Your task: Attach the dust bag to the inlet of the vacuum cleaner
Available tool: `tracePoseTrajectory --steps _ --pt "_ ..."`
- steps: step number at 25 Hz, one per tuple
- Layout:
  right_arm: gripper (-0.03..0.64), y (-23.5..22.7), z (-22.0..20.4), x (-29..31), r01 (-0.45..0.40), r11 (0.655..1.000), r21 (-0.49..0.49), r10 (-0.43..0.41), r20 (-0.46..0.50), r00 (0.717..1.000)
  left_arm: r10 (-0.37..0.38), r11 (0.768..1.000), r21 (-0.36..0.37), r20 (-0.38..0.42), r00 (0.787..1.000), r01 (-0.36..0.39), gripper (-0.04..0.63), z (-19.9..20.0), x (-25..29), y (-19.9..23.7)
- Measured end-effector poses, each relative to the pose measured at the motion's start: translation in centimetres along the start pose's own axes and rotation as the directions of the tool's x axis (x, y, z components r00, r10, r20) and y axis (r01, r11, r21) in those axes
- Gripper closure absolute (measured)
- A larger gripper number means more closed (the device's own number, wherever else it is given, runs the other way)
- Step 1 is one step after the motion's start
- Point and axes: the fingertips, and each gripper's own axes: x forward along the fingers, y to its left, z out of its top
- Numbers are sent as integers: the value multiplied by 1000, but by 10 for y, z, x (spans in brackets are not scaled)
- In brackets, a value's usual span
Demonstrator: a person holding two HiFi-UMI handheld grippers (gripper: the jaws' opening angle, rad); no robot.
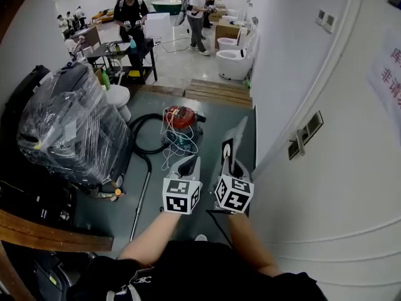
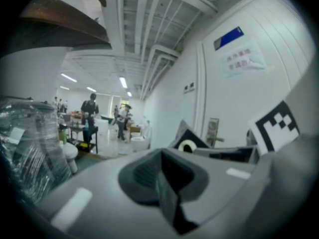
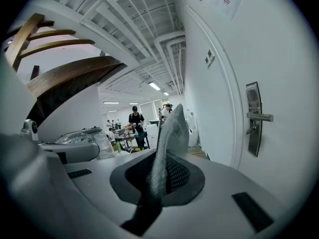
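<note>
A small red vacuum cleaner (image 1: 182,118) stands on the grey floor ahead, with white cable draped over it and a black hose (image 1: 139,144) looping to its left. My right gripper (image 1: 230,162) is shut on a grey felt dust bag (image 1: 237,137) that stands upright above the jaws. The bag's black collar with a white ring (image 2: 188,145) shows in the left gripper view, and its grey edge (image 3: 172,133) rises from the right gripper (image 3: 159,176). My left gripper (image 1: 190,163) is held beside the right one, well short of the vacuum, its jaws shut and empty (image 2: 162,172).
A large plastic-wrapped machine (image 1: 69,127) fills the left. A white wall and door (image 1: 326,105) with a handle (image 3: 258,117) run close along the right. A metal wand (image 1: 141,198) lies on the floor. Wooden boards (image 1: 219,91), white toilets (image 1: 235,61), a table and people are farther back.
</note>
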Motion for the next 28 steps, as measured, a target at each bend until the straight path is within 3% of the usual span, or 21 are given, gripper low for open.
tracePoseTrajectory --steps 13,28 --pt "598 -11 3 35 -10 1000 -7 10 -16 1000 14 1000 -21 -3 1000 -14 598 -2 34 14" --pt "598 -6 20 116 7 1000 -13 -8 -32 999 -28 998 -59 -1 1000 28 598 4 106 64"
